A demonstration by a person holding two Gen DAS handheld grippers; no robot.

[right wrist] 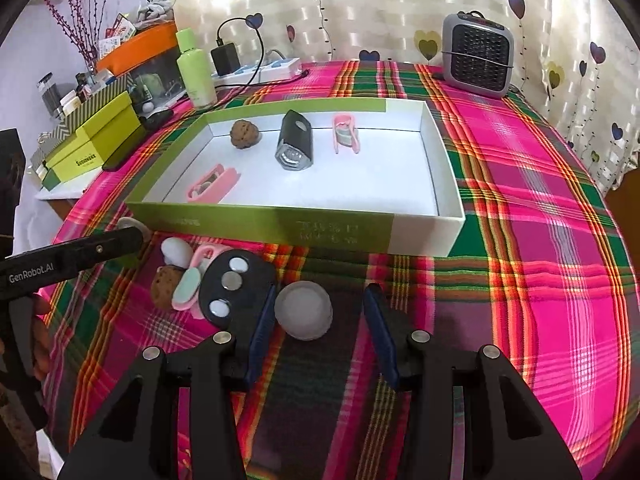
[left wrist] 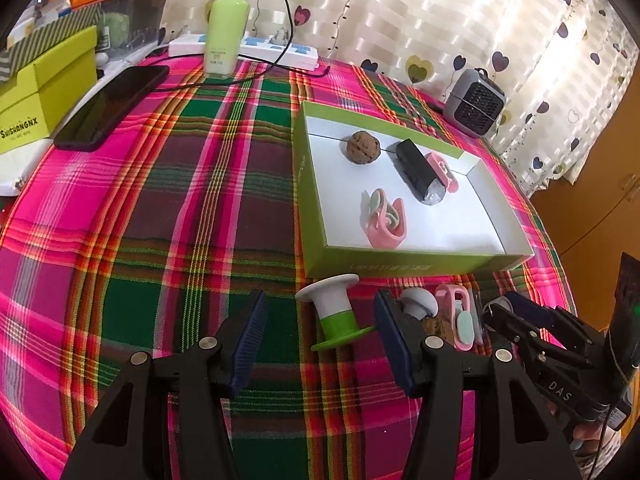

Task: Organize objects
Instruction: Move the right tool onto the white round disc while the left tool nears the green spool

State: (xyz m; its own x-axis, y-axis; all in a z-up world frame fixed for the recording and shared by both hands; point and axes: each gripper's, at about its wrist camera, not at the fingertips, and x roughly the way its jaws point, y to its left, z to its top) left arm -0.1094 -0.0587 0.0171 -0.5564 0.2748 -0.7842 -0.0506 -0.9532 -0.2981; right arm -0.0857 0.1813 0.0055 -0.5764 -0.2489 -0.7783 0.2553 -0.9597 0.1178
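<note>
A green box lid with a white inside [left wrist: 400, 266] [right wrist: 280, 226] lies on the plaid cloth. It holds a walnut [left wrist: 363, 147] [right wrist: 245, 133], a black flashlight [left wrist: 420, 170] [right wrist: 294, 142] and two pink clips [left wrist: 386, 218] [right wrist: 345, 132]. My left gripper [left wrist: 320, 320] is open around a white and green spool [left wrist: 334, 314] that stands in front of the lid. My right gripper [right wrist: 320, 312] is open around a frosted round cap [right wrist: 304, 310]. A black remote [right wrist: 236, 284], a pink clip [right wrist: 192, 286], a walnut [right wrist: 166, 286] and a white mushroom-shaped piece [right wrist: 176, 252] lie left of it.
At the back stand a green bottle [left wrist: 226, 24] [right wrist: 194, 68], a white power strip [left wrist: 248, 50] with cables, and a small grey heater [left wrist: 474, 102] [right wrist: 478, 54]. A black phone [left wrist: 110, 106] and yellow-green boxes [left wrist: 40, 92] lie at the left edge.
</note>
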